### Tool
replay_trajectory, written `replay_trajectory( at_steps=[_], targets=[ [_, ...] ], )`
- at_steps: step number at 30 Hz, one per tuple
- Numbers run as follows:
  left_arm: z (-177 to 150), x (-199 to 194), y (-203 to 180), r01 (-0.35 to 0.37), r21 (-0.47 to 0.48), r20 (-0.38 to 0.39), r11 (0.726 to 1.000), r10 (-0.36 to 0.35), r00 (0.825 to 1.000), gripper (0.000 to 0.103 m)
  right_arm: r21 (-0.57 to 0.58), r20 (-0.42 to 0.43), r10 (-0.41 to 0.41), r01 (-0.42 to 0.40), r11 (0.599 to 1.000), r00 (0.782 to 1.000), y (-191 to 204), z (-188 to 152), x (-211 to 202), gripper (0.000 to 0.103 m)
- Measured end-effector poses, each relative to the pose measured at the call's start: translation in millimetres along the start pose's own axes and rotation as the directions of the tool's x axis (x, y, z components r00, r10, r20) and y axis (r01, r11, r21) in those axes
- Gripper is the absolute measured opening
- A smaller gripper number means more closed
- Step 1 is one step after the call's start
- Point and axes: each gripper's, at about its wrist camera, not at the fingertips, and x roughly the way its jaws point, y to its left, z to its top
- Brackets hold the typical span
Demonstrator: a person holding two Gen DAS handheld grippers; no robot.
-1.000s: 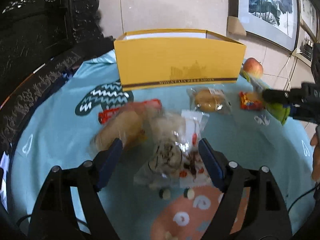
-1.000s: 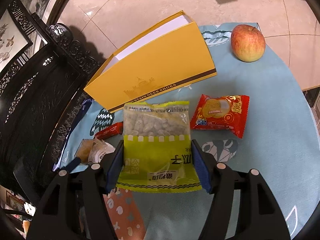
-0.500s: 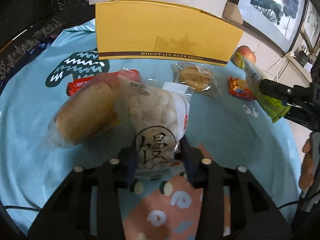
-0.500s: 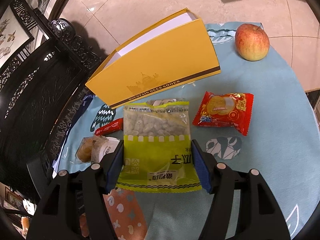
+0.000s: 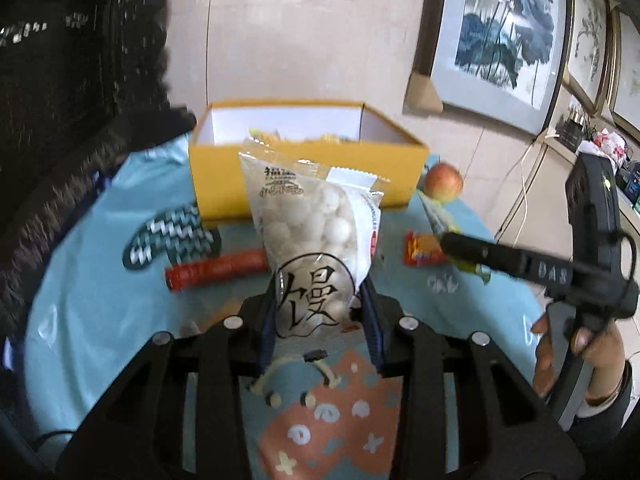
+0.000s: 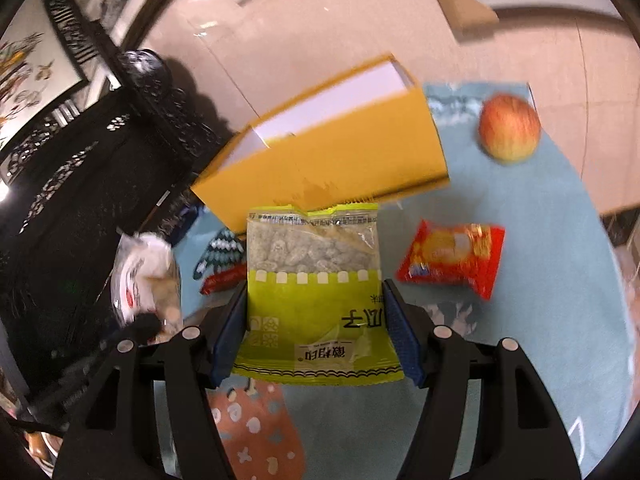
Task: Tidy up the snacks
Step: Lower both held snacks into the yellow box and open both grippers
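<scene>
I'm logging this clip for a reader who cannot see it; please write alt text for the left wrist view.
The left gripper is shut on a clear bag of small white buns, lifted above a light blue tablecloth. Behind it stands an open yellow shoe box, with a red sausage stick and an apple on the cloth. At right, the right gripper holds a green snack packet.

A clear bag of small white balls (image 5: pixel 316 232) with a big black sign on it stands upright, lifted off the blue cloth. At 12 o'clock behind it sits an open yellow box (image 5: pixel 304 164) with some snacks inside. A green and clear bag of seeds (image 6: pixel 314 300) is held flat. A red round-cake packet (image 6: pixel 452 258) lies at 3 o'clock from it. A long red stick snack (image 5: pixel 216 270) lies on the cloth.
</scene>
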Motion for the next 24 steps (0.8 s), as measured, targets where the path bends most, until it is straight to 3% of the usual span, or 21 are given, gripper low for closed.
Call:
replay_trajectory(
  at_steps=[3, 8, 14, 19, 22, 23, 24],
  targets=[
    [32, 7, -1, -0.035, 0.024, 0.010, 0.999, 0.035, 0.999, 0.037, -0.048, 0.036, -0.033, 0.035, 0.998, 0.999, 14, 14, -8, 0.066],
    [87, 18, 5, -0.035, -0.030, 0.039, 0.999, 0.036, 0.999, 0.037, -0.128, 0.123, -0.067, 0.083, 0.988, 0.990, 35, 50, -14, 0.066],
    [132, 65, 11, -0.049, -0.077, 0.023, 0.996, 0.051, 0.998, 0.037, -0.159, 0.258, -0.131, 0.176, 0.972, 0.957, 47, 90, 12, 0.066],
    [151, 111, 20, -0.082, -0.069, -0.003, 0.994, 0.082, 0.997, 0.037, -0.168, 0.244, -0.183, 0.228, 0.959, 0.952, 39, 118, 59, 0.065],
    [158, 141, 35, -0.083, -0.112, -0.041, 0.990, 0.079, 0.996, 0.038, -0.169, 0.228, -0.206, 0.247, 0.954, 0.952, 26, 129, 87, 0.066],
    [158, 149, 40, -0.097, -0.133, -0.055, 0.986, 0.090, 0.994, 0.047, -0.175, 0.218, -0.220, 0.260, 0.950, 0.951, 22, 132, 98, 0.066],
    [157, 158, 46, -0.158, -0.167, -0.066, 0.973, 0.149, 0.987, 0.075, -0.190, 0.211, -0.240, 0.280, 0.941, 0.948, 22, 132, 106, 0.068]
  ],
)
